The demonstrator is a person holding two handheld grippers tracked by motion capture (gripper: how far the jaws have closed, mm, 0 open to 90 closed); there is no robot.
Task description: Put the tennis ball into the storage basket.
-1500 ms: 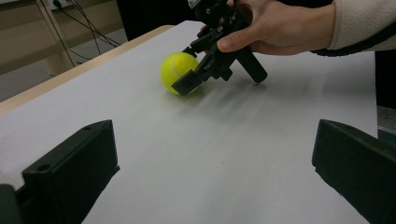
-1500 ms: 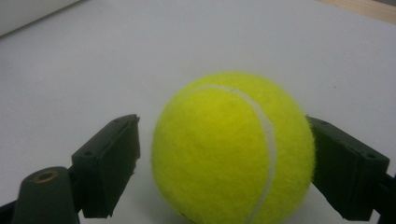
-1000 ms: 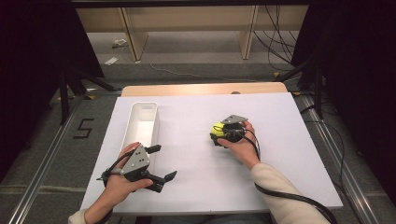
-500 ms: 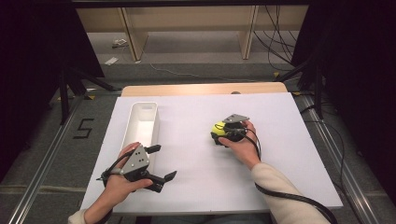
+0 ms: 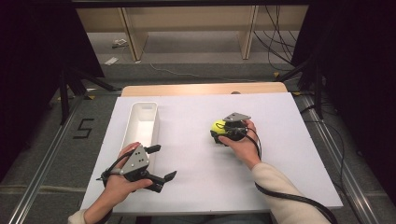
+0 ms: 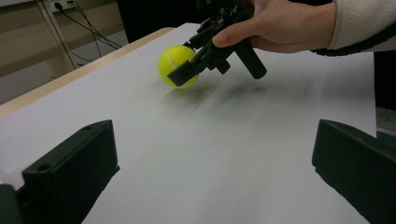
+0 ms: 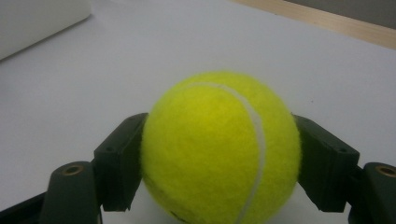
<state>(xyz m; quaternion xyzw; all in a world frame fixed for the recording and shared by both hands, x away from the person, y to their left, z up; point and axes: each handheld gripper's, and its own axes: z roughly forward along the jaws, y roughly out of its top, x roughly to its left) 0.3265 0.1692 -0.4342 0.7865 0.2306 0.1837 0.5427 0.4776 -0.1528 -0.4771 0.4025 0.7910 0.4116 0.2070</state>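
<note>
- Bin (image 5: 140,122) first, at the far left: a long white tub standing on the white table (image 5: 196,186), open side up, with nothing visible inside it. It sits just ahead of the left hand.
- Left gripper (image 5: 158,164) next: it rests low near the table's front edge, jaws spread wide and gripping nothing. In the left gripper view its 2 black jaws stand at either bottom corner with bare table between them.
- Tennis ball (image 5: 218,126) comes after that, near the middle of the table and well apart from the bin. It looks to be resting on the table or only just off it; I cannot tell which.
- Right gripper (image 7: 219,163) is clenched on the ball. In the right gripper view, 1 jaw presses each flank of the ball at about its widest part, so the grasp looks centred.
- Step in hand, as I judge it: securing the ball for a carry, most likely toward the bin.
- To do it well, keep the squeeze steady, since felt gives and a round ball can pop out of flat pads.
- Lift straight up before moving sideways, so the ball does not drag.
- Carry it over the bin's near wall with room to spare, then lower it inside before letting go.
- Keep the left gripper where it is, clear of the path.
</note>
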